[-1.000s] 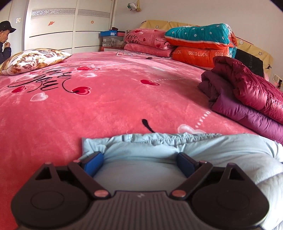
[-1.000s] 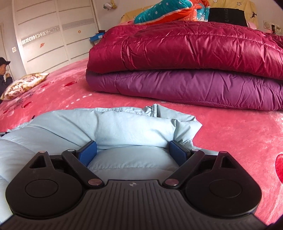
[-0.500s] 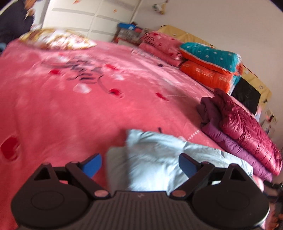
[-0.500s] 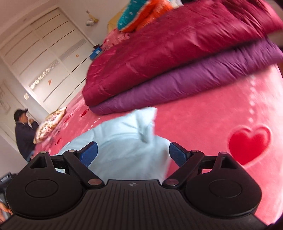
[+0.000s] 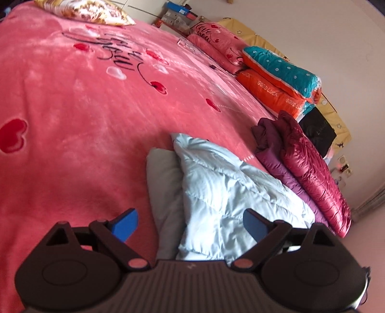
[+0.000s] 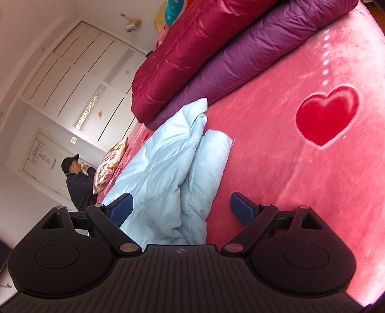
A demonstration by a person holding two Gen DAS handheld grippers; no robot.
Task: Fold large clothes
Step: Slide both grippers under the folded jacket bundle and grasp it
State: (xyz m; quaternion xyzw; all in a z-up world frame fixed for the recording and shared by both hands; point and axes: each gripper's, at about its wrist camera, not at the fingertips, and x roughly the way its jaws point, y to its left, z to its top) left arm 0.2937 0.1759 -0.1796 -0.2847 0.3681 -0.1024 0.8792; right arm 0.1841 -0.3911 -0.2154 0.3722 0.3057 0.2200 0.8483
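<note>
A light blue padded jacket (image 5: 223, 187) lies folded on the pink bed cover (image 5: 72, 115); it also shows in the right wrist view (image 6: 168, 163). My left gripper (image 5: 190, 225) is open and empty, raised above the jacket's near end. My right gripper (image 6: 181, 209) is open and empty, raised and tilted above the jacket's other end. Neither gripper touches the jacket.
A folded dark red jacket (image 5: 310, 163) lies on a folded purple one (image 5: 284, 173) right beside the blue jacket. Stacked quilts (image 5: 279, 79) and pillows (image 5: 216, 45) sit at the bed's head. A flowered pillow (image 5: 84, 9) lies far off. A person (image 6: 77, 183) stands by the wardrobe.
Both grippers have lifted up and back off the blue jacket and tilted. The jacket stays folded on the bed.
</note>
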